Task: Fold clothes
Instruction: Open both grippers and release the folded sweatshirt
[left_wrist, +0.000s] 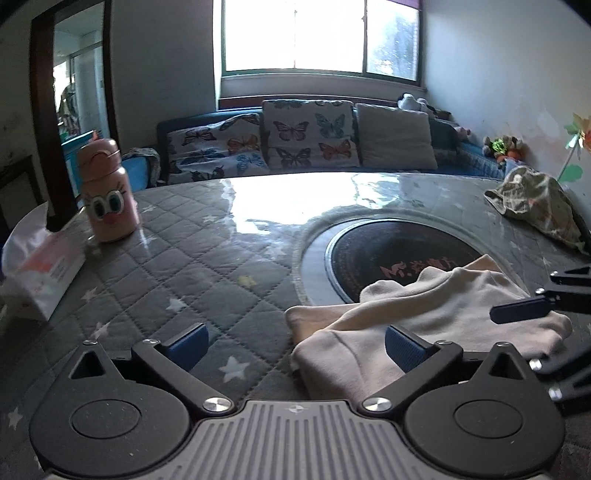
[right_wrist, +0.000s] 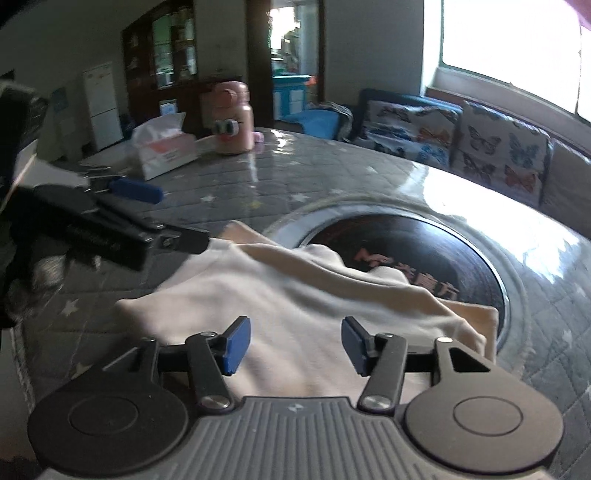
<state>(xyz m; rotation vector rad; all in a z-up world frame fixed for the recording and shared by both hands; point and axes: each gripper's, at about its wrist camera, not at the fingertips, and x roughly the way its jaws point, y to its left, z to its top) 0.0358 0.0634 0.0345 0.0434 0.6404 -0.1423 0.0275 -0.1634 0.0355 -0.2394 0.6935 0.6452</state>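
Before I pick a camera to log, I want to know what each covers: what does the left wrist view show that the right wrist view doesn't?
Only the left wrist view shows the camouflage cloth at the table's far right and the toys on the sofa end. Only the right wrist view shows the white fridge and dark cabinet. Both show the cream garment, pink bottle, tissue box and both open grippers: left, right.

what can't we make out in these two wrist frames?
- Cream garment: near edge hidden behind the right gripper body in the right wrist view; type unclear.
- Left gripper: motion-blurred in the right wrist view.
- Lettering on the dark round plate: partly covered by the garment, both views.
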